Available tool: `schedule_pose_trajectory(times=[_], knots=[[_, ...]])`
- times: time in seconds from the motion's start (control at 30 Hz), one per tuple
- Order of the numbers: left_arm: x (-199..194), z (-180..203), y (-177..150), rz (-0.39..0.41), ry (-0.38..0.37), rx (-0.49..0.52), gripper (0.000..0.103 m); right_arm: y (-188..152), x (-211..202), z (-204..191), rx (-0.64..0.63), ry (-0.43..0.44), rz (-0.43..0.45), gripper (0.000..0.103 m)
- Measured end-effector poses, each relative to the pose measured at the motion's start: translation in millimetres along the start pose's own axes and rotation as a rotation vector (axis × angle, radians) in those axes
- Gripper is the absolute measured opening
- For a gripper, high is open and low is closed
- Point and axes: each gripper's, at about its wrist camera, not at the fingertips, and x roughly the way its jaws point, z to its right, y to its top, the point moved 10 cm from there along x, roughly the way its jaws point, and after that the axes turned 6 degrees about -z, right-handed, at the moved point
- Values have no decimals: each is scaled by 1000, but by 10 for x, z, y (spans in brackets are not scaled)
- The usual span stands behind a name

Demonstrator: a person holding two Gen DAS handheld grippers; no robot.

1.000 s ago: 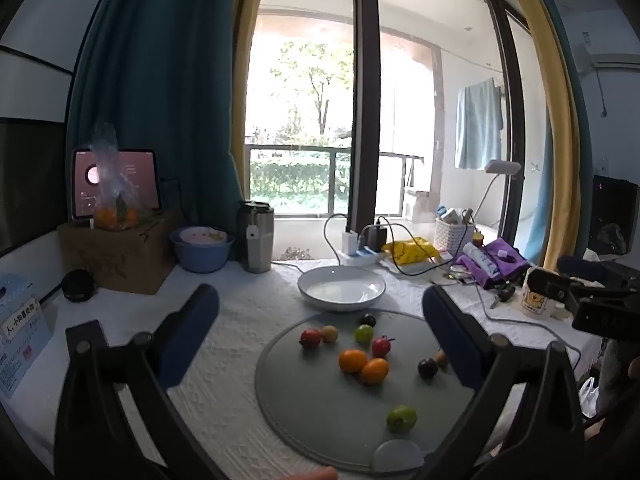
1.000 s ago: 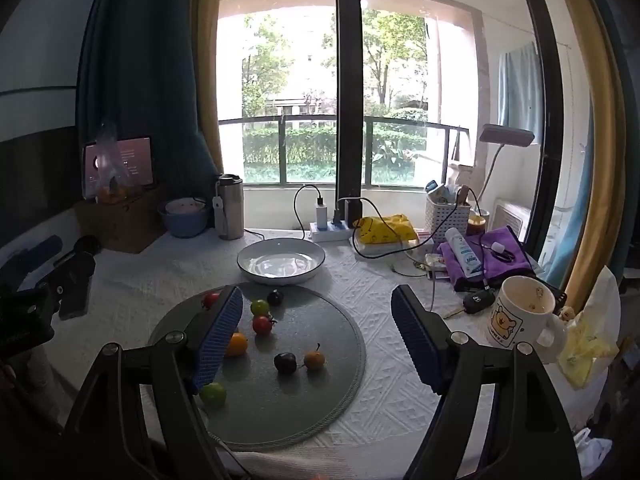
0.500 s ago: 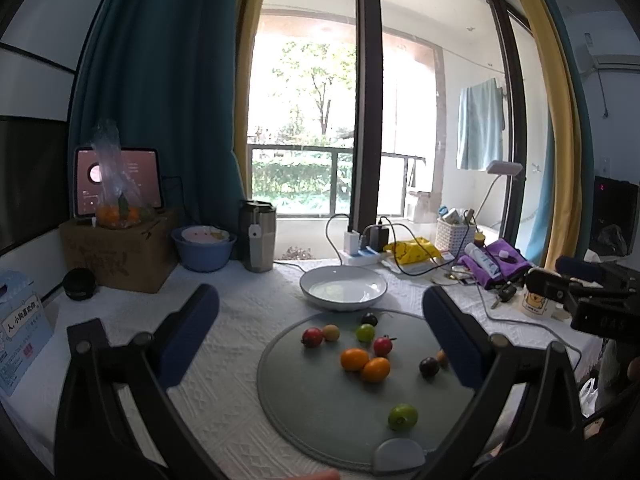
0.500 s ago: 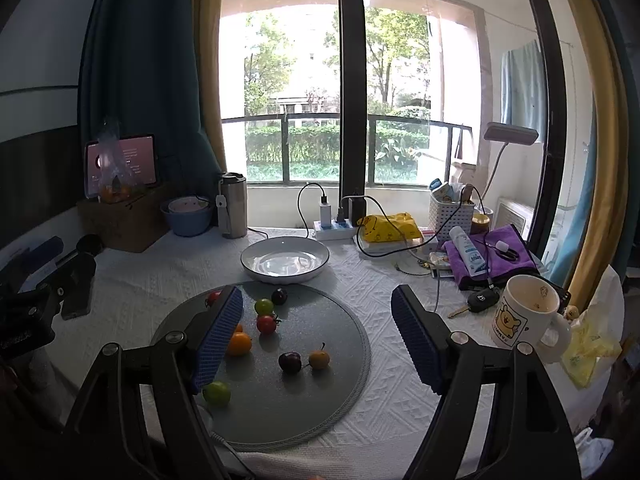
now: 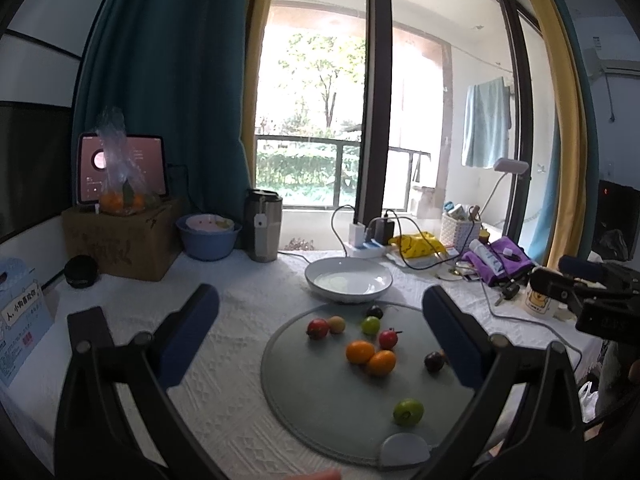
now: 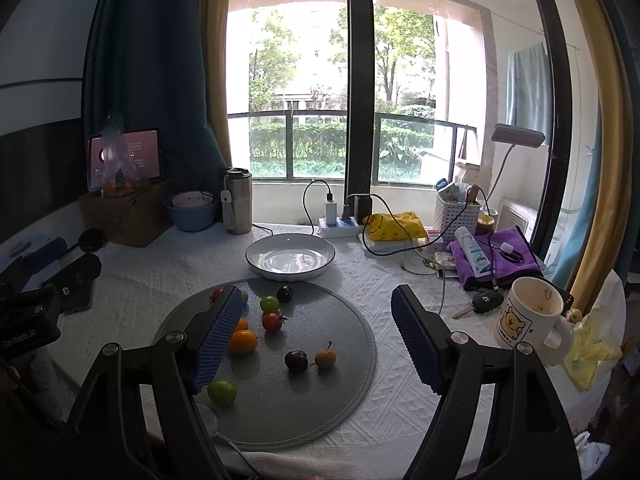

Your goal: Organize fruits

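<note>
On table, left wrist view: white bowl holds nothing, sits just behind round grey mat. Small fruits scattered on mat. Left gripper wide apart, holding nothing, above white tablecloth.

Right wrist view: right gripper wide apart, holding nothing, over mat. Mug near right table edge; window behind.
</note>
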Motion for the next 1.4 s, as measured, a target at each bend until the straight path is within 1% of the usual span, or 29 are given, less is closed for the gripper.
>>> schedule_pose_trajectory(times=[0.27, 1.4], knots=[[30, -7, -31, -17, 10, -7, 103, -9, 3, 1, 0, 2, 2, 80], [16, 41, -22, -18, 1, 0, 103, -17, -26, 38, 6, -7, 8, 80]])
